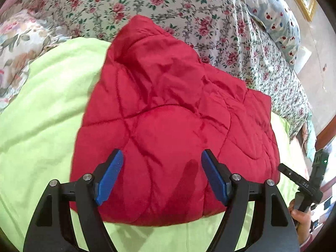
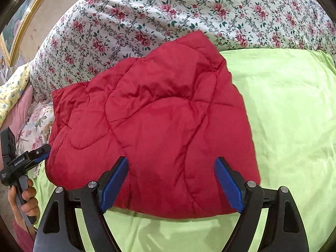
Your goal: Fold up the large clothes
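A red quilted jacket (image 1: 168, 109) (image 2: 151, 121) lies folded into a rough, puffy square on a lime-green sheet (image 1: 42, 109) (image 2: 289, 109). My left gripper (image 1: 162, 153) hovers over the jacket's near edge. Its blue pads stand wide apart with nothing pinched between them. My right gripper (image 2: 171, 159) is also open over the near edge, and its pads are clear of the fabric. In the right wrist view the left tool's black body (image 2: 23, 161), held by a hand (image 2: 25, 199), sits just off the jacket's left side. The left wrist view shows the right tool (image 1: 304, 184) at the jacket's right side.
A rose-patterned bedspread (image 1: 168, 6) (image 2: 189, 10) covers the bed beyond the jacket. A blue pillow with red spots (image 1: 279, 21) lies at its far end. A gold-framed picture (image 2: 14, 31) hangs on the wall. Another floral cloth (image 1: 19, 50) is bunched at the left.
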